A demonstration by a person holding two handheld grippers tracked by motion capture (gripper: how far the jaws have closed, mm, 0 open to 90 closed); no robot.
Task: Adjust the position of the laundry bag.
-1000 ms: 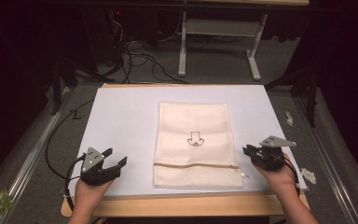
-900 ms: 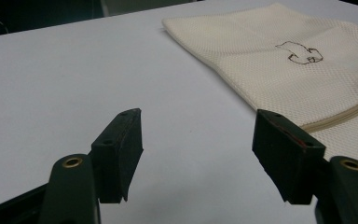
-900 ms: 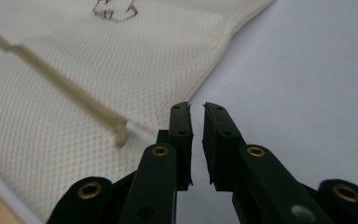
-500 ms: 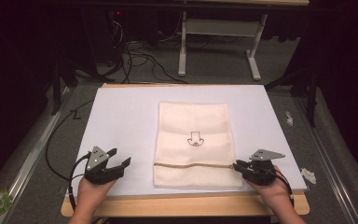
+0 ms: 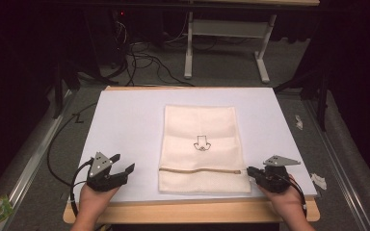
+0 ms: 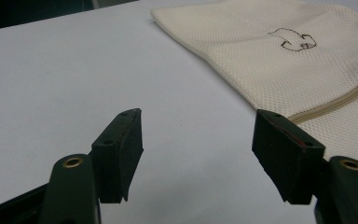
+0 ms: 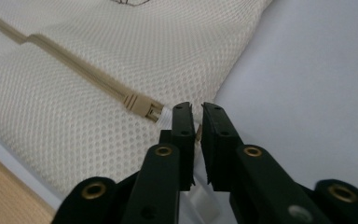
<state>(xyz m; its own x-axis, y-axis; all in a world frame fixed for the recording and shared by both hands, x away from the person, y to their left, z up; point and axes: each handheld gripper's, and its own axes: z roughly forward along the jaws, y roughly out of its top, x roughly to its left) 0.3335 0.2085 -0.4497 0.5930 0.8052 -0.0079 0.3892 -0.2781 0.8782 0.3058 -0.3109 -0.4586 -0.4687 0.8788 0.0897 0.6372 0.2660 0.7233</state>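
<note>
Pinching the zipper pull (image 7: 168, 113) of the mesh bag (image 5: 200, 130) in my right gripper (image 7: 196, 112), jaws just clenched; I should draw it straight along the zipper. Left gripper (image 6: 196, 140) gapes, holding nothing.

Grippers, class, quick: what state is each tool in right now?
Left tool: open, holding nothing, beside the mesh bag.
Right tool: jaws just closing, pinched on the zipper pull of the bag.
</note>
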